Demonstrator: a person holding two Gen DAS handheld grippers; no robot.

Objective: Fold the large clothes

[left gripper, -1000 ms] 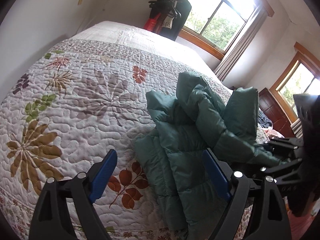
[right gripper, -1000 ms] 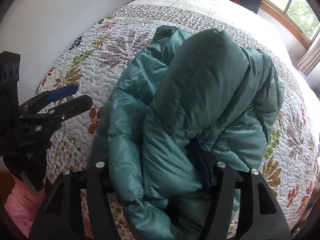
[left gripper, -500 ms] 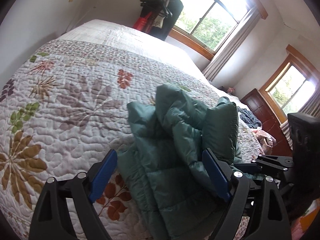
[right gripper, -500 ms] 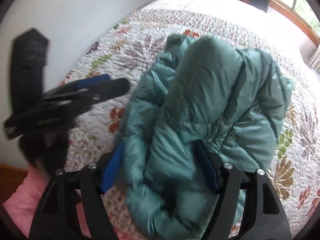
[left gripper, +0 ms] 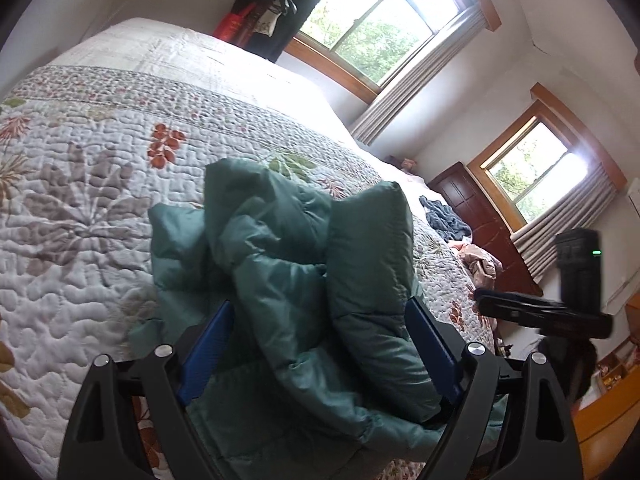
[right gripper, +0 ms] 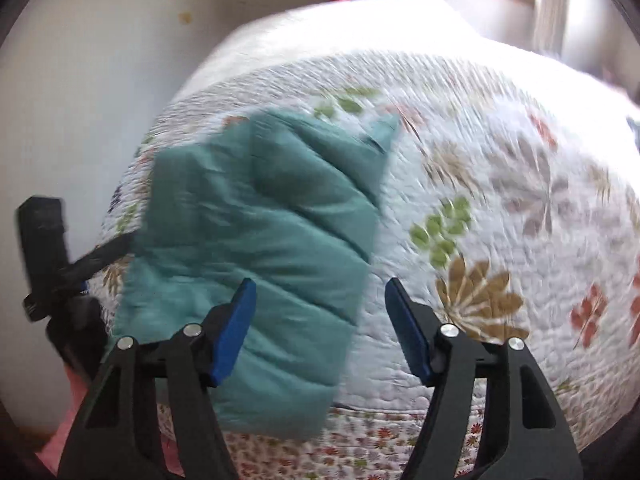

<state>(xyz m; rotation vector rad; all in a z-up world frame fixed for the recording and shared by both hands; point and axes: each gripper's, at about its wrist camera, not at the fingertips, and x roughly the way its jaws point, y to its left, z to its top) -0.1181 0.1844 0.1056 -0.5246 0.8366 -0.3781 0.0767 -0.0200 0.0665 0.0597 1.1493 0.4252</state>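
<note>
Lying bunched near the foot edge of the white quilted bedspread with a leaf-and-flower print, the teal puffy quilted down jacket sits folded over itself into a thick bundle. The left gripper has its blue-padded jaws spread wide around the bundle's near end; whether the pads press the fabric cannot be told. The right gripper hovers with jaws apart, its left finger over the jacket, nothing between them; that view is motion-blurred
</note>
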